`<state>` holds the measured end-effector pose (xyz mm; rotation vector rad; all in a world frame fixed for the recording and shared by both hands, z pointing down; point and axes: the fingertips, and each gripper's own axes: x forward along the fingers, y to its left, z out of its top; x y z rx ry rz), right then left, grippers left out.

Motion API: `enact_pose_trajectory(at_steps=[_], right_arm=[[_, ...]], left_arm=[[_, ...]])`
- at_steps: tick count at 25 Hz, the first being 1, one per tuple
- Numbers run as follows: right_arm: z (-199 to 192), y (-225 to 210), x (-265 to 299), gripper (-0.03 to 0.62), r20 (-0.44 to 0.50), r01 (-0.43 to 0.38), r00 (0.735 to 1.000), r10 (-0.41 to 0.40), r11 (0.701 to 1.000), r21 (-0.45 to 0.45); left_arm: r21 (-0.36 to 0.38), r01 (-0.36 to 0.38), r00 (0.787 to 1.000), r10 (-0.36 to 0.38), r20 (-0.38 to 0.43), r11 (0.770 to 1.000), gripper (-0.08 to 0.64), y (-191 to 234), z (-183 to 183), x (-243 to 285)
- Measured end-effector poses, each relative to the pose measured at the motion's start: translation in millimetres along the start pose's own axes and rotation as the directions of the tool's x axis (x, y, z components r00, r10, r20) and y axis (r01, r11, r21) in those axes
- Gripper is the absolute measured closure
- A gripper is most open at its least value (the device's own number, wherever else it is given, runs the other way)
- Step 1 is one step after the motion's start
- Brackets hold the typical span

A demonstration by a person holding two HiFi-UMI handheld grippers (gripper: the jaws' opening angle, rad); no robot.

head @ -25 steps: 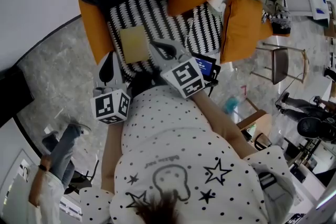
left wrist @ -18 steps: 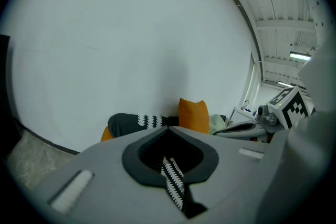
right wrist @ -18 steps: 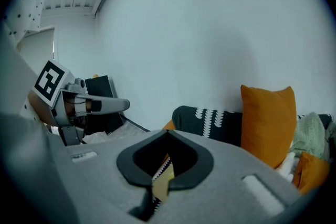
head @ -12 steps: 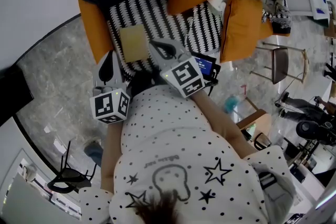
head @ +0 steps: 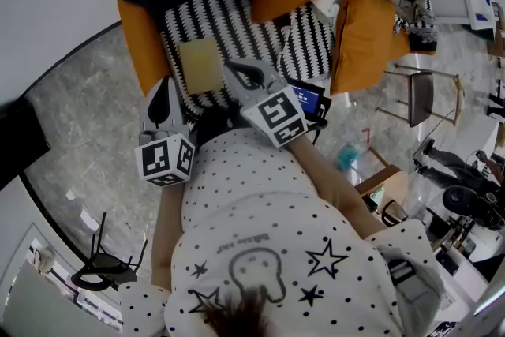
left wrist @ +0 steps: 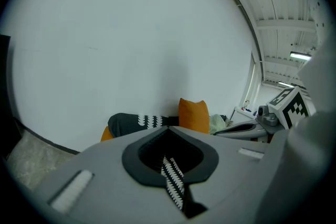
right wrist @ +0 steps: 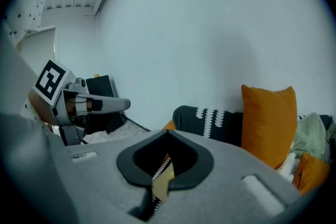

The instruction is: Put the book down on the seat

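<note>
Yellow book flat on the seat: looks thin, light, stiff.
Left gripper, right gripper both pressed together, empty; pinch its three-o'clock edge.

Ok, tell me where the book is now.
In the head view the book lies flat on the patterned seat, between the orange side cushion at left and the right tongs.

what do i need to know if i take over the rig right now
Left gripper: shut, empty, near the seat's front edge.
Right gripper: shut, empty, just right of the book.
Book: flat on the striped seat, held by neither gripper.
Done: the book is down on the seat.
Left: probably nothing but drawing both grippers back.
</note>
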<state>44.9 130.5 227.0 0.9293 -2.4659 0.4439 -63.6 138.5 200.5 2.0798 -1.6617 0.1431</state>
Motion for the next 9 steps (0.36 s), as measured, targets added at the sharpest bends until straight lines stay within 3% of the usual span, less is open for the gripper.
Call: enact_pose_trajectory(at_steps=[9], right_arm=[[-1.0, -0.3, -1.8, 0.589, -0.001, -0.005, 1.0, 0.005, 1.0, -0.006]], left_arm=[[0.0, -0.004, 1.0, 0.004, 0.002, 1.0, 0.557, -1.8, 0.0, -0.9]])
